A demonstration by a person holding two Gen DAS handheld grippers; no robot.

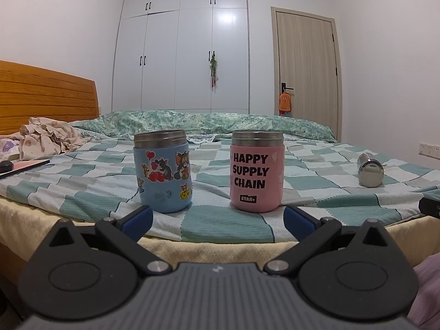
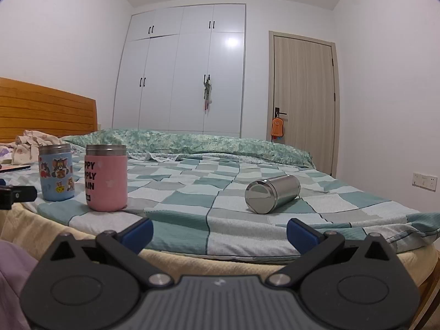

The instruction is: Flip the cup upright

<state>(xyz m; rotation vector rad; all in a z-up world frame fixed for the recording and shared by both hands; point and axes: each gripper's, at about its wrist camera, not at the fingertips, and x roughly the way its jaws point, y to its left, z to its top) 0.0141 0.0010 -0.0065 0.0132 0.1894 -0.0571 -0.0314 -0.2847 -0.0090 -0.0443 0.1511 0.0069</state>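
The left tongs (image 1: 217, 218) are hovering at the near edge of the bed (image 1: 225, 228), blue-padded fingers (image 1: 139, 218) spread wide and holding nothing. Just beyond them a blue cartoon cup (image 1: 163, 172) and a pink cup (image 1: 257, 170) are standing upright, side by side but apart. Well to the right, a steel cup (image 1: 370, 172) is lying on its side on the checked sheet.

On the bed (image 2: 192, 200), two upright cups (image 2: 106, 177) are placed side by side at ten o'clock; a steel cup (image 2: 272, 196) is laid sideways at one o'clock.
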